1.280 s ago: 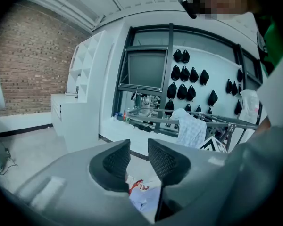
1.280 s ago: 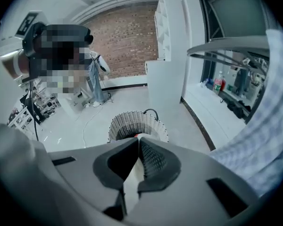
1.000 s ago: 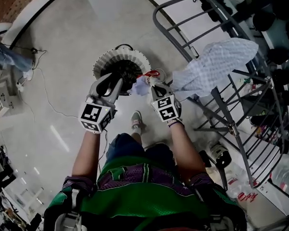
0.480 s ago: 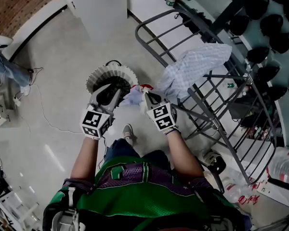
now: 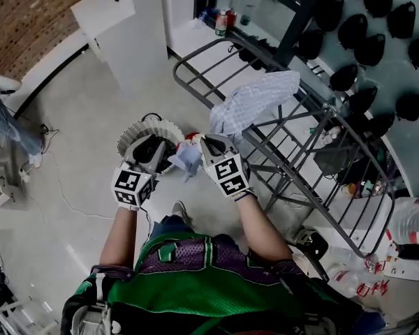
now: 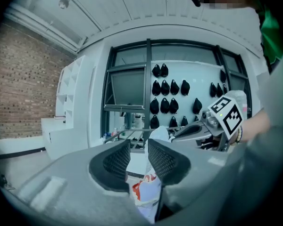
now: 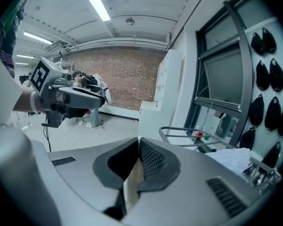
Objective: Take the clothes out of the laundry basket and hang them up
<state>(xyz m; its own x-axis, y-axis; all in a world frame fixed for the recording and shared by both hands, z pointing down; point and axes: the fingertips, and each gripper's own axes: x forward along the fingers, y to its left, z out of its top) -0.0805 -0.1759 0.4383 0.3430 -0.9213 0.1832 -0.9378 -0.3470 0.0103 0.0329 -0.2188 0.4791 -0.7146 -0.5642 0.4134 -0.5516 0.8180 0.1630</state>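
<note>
My right gripper (image 5: pixel 203 141) is shut on a pale lavender garment (image 5: pixel 188 158) with red print, which hangs just right of the white round laundry basket (image 5: pixel 141 129). In the right gripper view pale cloth (image 7: pixel 131 185) is pinched between the pads. My left gripper (image 5: pixel 159 145) is over the basket, beside the garment, with its jaws apart. In the left gripper view the same garment (image 6: pixel 144 196) shows low down behind the open jaws, apart from the pads. A grey drying rack (image 5: pixel 293 160) stands to the right, with a blue-checked garment (image 5: pixel 255 98) draped over it.
A white cabinet (image 5: pixel 126 26) stands behind the basket. A cable (image 5: pixel 70 201) trails over the floor at the left. Dark caps (image 5: pixel 366 82) hang on the wall behind the rack. Bags and clutter (image 5: pixel 363 271) lie at the rack's foot.
Both grippers have risen. The right one has lifted the lavender garment up beside the basket and nearer the rack. The head view has swung up towards the rack and wall.
</note>
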